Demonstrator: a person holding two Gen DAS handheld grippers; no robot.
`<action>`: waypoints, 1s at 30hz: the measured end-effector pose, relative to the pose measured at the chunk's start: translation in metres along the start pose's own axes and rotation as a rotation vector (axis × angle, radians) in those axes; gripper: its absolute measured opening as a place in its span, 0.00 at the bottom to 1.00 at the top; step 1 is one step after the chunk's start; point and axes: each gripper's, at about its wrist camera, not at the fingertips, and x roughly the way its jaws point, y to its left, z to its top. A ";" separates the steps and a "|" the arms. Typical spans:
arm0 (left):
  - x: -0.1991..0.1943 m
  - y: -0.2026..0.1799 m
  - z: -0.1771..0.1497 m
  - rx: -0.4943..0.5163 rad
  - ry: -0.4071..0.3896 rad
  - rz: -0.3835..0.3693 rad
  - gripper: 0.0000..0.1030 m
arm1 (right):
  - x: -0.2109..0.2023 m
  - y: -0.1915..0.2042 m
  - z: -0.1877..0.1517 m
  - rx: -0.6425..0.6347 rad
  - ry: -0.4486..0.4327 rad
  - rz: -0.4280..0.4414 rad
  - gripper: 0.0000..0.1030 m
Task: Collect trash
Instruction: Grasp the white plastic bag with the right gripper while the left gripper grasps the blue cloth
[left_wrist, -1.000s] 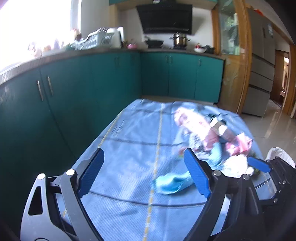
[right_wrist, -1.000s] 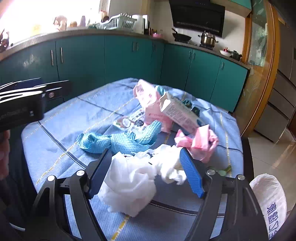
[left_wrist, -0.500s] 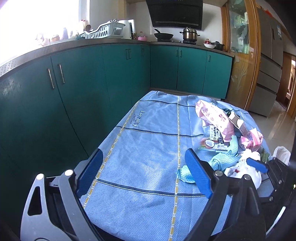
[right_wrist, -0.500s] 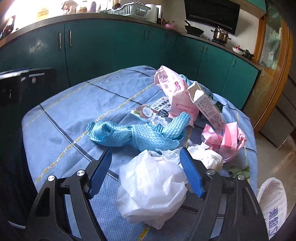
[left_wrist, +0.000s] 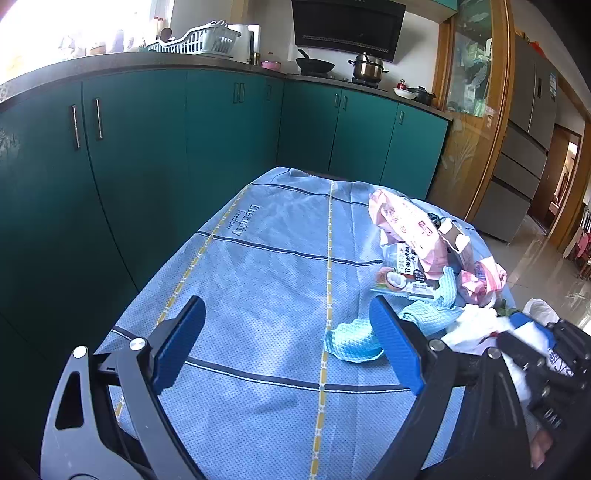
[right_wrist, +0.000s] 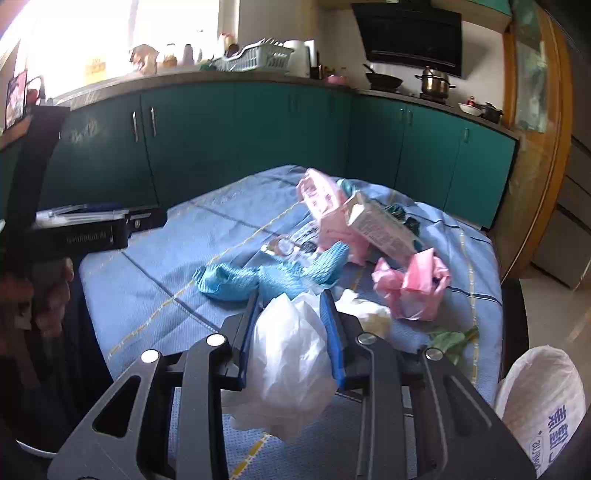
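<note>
My right gripper is shut on a crumpled white plastic bag, held just above the blue tablecloth. Behind it lie a teal cloth, a pink wrapper, a pink packet, a small carton, a snack sachet, a white tissue wad and a green leaf. My left gripper is open and empty over the bare left part of the cloth; the trash pile and teal cloth are to its right.
Teal kitchen cabinets run behind and left of the table. A white printed sack stands on the floor by the table's right edge. A fridge and doorway are at far right.
My right gripper closed on the white plastic bag and lifted it a little. My left gripper drew back and left, staying open.
</note>
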 end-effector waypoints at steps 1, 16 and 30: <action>0.000 0.001 0.000 -0.002 0.000 0.002 0.88 | -0.001 -0.004 0.000 0.012 0.001 -0.014 0.32; 0.009 0.001 -0.007 -0.008 0.005 -0.031 0.88 | 0.049 0.007 -0.028 -0.122 0.201 -0.188 0.65; 0.017 -0.009 -0.013 0.019 0.036 -0.064 0.88 | 0.032 -0.016 -0.015 0.007 0.099 -0.179 0.40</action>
